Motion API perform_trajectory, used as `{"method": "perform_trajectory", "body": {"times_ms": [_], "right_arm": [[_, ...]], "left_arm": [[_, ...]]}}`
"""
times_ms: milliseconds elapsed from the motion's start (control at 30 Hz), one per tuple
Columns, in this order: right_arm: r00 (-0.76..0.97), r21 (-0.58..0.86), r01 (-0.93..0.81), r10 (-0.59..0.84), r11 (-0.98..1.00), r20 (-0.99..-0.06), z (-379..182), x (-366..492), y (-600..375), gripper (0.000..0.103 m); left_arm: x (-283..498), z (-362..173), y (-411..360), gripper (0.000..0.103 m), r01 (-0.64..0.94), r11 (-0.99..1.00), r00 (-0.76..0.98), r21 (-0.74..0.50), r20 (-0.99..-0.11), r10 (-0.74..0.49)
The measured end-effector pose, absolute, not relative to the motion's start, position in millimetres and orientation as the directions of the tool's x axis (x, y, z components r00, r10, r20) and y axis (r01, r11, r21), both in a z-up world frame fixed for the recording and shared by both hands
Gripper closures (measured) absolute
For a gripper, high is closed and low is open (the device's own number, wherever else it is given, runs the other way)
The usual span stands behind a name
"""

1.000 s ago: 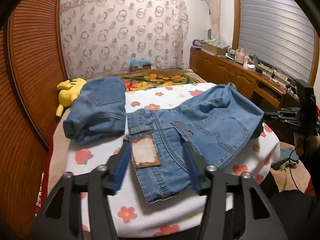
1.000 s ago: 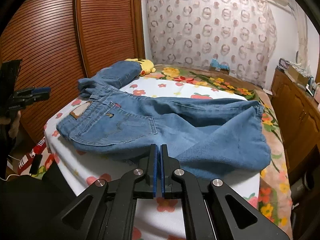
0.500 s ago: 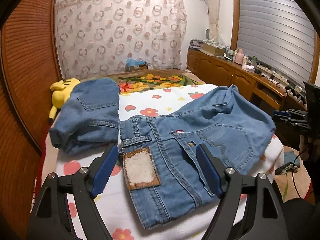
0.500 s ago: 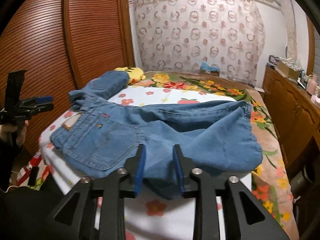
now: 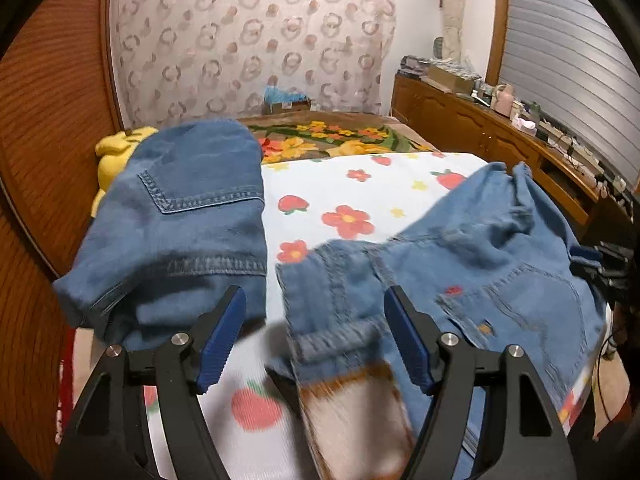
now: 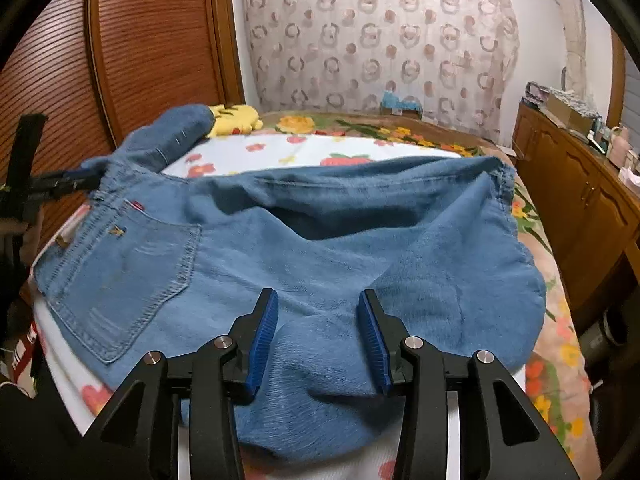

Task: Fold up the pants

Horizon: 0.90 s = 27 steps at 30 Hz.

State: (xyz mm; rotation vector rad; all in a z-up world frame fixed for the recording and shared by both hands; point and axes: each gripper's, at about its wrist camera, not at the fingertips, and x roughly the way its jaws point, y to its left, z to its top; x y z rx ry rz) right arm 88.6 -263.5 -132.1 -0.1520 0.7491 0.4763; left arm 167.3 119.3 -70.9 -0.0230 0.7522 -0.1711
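Two pairs of jeans lie on the white flower-print sheet (image 5: pixel 352 192) of a bed, seen first from the left wrist view. There the left gripper (image 5: pixel 316 336) hangs low over the waistband end of the pants (image 5: pixel 492 264), its blue-padded jaws apart and closing, with the waistband corner and the pale leather patch (image 5: pixel 352 420) between them, though the pads do not press on the cloth. These pants stretch away to the right across the sheet, back pocket up, blurred near the camera. Just left of them, with a strip of sheet between, sits a folded pair of jeans (image 5: pixel 180 216), and a yellow plush toy (image 5: pixel 116 152) peeks out behind it against the wooden wardrobe door (image 5: pixel 44 120). At the far right edge the right gripper (image 5: pixel 600 264) shows at the pants' far end. In the right wrist view, the right gripper (image 6: pixel 318 334) hovers at the leg end of the pants (image 6: pixel 320 248), jaws apart and opening, with a bulge of folded denim between the pads but not clamped. The legs are doubled over here and the waistband lies far left, where the left gripper (image 6: pixel 68 182) reaches it. The folded pair (image 6: pixel 176 128) and the plush toy (image 6: pixel 236 118) lie beyond, before a ring-patterned curtain (image 6: pixel 380 40).
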Motion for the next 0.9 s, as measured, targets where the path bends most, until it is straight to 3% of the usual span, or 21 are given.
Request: {"method": "perform_trajectory", "body": {"times_ms": [200, 333, 567, 900], "right_arm": [[0.636, 0.054, -0.467, 0.378, 0.882, -0.673, -117.4, 100.0, -273.2, 0.058], [0.669, 0.027, -0.432, 0.341, 0.902, -0.660, -107.5, 117.1, -286.3, 0.051], [0.686, 0.027, -0.336, 0.265, 0.941, -0.677, -107.2, 180.3, -320.5, 0.050], [0.659, -0.008, -0.268, 0.177, 0.963, -0.731, -126.6, 283.2, -328.4, 0.050]], "left_arm": [[189.2, -80.8, 125.0, 0.044, 0.152, 0.981, 0.690, -0.118, -0.698, -0.191], [194.7, -85.7, 123.7, 0.061, 0.156, 0.978, 0.676, -0.136, -0.708, -0.206], [189.0, -83.5, 112.4, 0.077, 0.159, 0.983, 0.688, -0.095, -0.703, -0.179], [167.2, -60.9, 114.7, 0.083, 0.138, 0.987, 0.736, -0.076, -0.659, -0.154]]}}
